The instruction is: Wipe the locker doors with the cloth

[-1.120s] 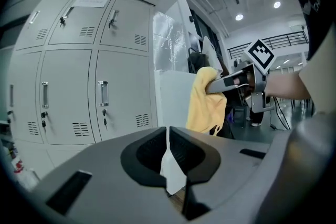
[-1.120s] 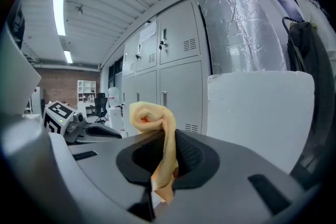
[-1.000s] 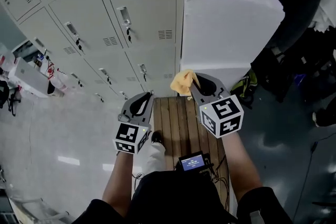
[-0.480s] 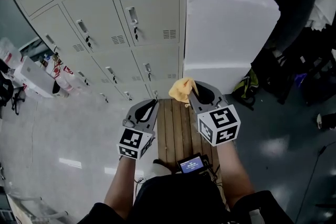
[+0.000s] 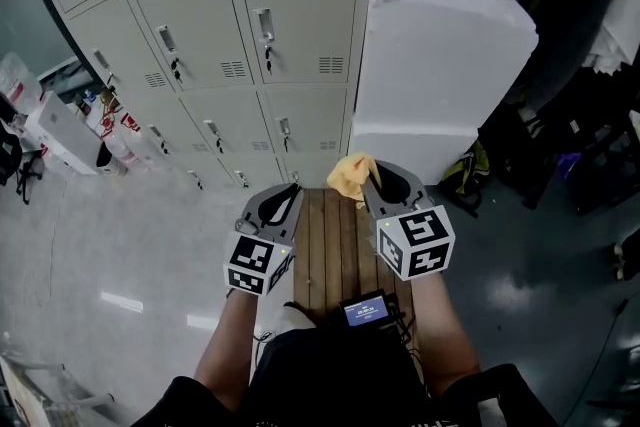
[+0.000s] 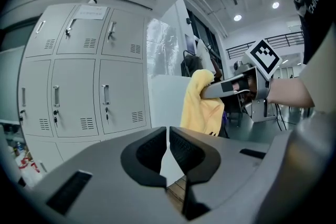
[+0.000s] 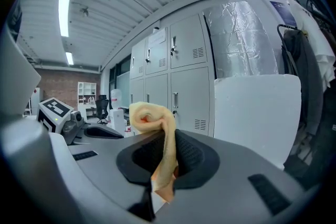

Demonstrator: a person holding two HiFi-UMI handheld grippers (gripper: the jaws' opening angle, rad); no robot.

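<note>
Big white block [image 5: 440, 65] stands at right, a foil-wrapped mass [image 7: 241, 39] rising behind it. Wooden slatted platform [image 5: 335, 235] below, small lit screen [image 5: 365, 310] at the waist, dark bags [image 5: 560, 155] far right, glossy grey floor [image 5: 120, 245].

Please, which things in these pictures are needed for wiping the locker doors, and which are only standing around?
For the job:
- yellow cloth, clamped in the right gripper
- locker doors
- left gripper, shut and empty

Only standing around:
- large white block beside the lockers
- wooden slat board
- small screen
- bag on the floor
</note>
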